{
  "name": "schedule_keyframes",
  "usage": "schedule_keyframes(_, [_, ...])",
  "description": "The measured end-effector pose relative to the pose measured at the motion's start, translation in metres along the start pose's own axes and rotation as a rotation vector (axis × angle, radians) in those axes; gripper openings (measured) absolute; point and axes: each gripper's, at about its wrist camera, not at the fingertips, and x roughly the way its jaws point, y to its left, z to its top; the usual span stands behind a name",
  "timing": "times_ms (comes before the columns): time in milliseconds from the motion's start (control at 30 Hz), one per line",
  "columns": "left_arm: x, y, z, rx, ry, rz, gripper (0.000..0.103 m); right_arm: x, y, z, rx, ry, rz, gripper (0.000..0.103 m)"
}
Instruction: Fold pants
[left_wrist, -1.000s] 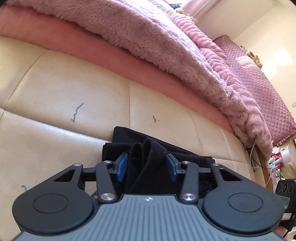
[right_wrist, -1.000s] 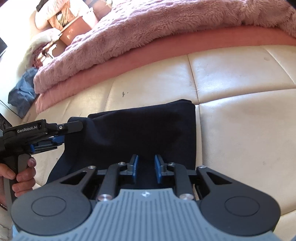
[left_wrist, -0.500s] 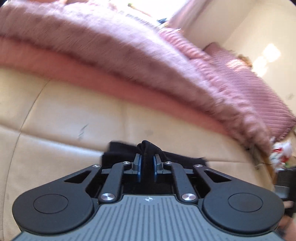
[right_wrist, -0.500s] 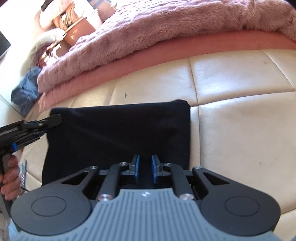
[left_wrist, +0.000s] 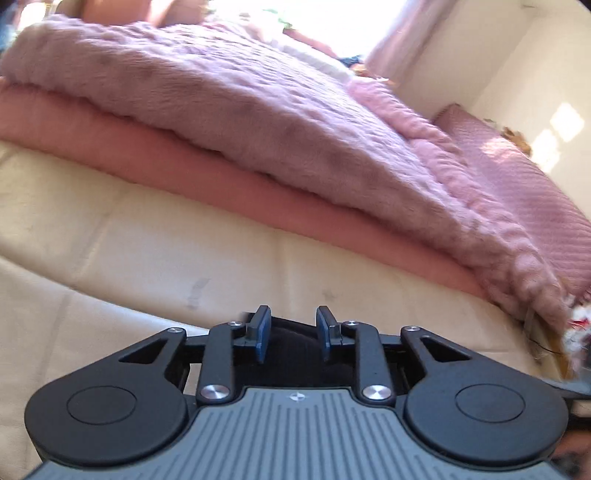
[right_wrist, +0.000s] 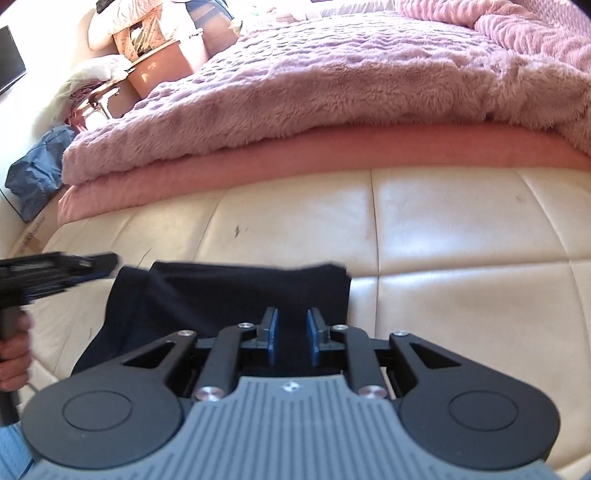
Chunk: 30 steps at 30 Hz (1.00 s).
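since half a second ago the left tongs (left_wrist: 291, 334) have let go: their blue pads, then pinched on a ridge of dark cloth, now stand apart with the cloth lying loose below them. the pants (right_wrist: 236, 295) have also gone from a flat, taut rectangle to a slacker shape with a soft fold along their left side

the pants, dark navy, lie folded on the cream leather bench (right_wrist: 461, 236) at the foot of the bed, their far edge close to a seam between cushions. in the left wrist view only a small dark patch of them (left_wrist: 295, 345) shows between and under the pads

the right tongs (right_wrist: 291, 336) hover over the near edge of the pants with a gap between the pads; cloth shows in that gap, but whether the pads grip it i cannot tell. the left tongs (right_wrist: 99, 262) appear blurred at the left, just beside the pants' far left corner, held by a hand (right_wrist: 14, 350)

beyond the bench lies a fluffy pink blanket (right_wrist: 332, 92) over a salmon pink layer (right_wrist: 295, 158)
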Motion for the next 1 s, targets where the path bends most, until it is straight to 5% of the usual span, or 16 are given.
schedule_keyframes(233, [0.036, -0.003, -0.015, 0.091, 0.102, 0.089, 0.006, 0.036, -0.002, 0.014, -0.013, 0.018, -0.073, 0.000])
schedule_keyframes(500, [0.038, -0.005, -0.008, 0.116, 0.131, 0.105, 0.006, 0.050, -0.010, 0.019, 0.007, 0.036, -0.084, 0.000])
schedule_keyframes(567, [0.033, -0.012, -0.006, 0.137, 0.139, 0.115, 0.018, 0.042, -0.011, 0.019, 0.029, 0.021, -0.064, 0.004])
schedule_keyframes(600, [0.031, -0.016, -0.006, 0.153, 0.142, 0.128, 0.035, 0.036, -0.010, 0.018, 0.045, 0.015, -0.052, 0.011])
schedule_keyframes(633, [0.027, -0.020, -0.006, 0.175, 0.145, 0.147, 0.052, 0.029, -0.010, 0.016, 0.063, 0.006, -0.042, 0.029])
schedule_keyframes(667, [0.023, -0.024, -0.007, 0.198, 0.142, 0.161, 0.057, 0.023, -0.010, 0.015, 0.070, -0.003, -0.041, 0.041])
schedule_keyframes(1000, [-0.005, -0.013, -0.021, 0.181, 0.147, 0.204, 0.076, -0.014, -0.013, -0.027, 0.157, 0.009, -0.015, 0.049])
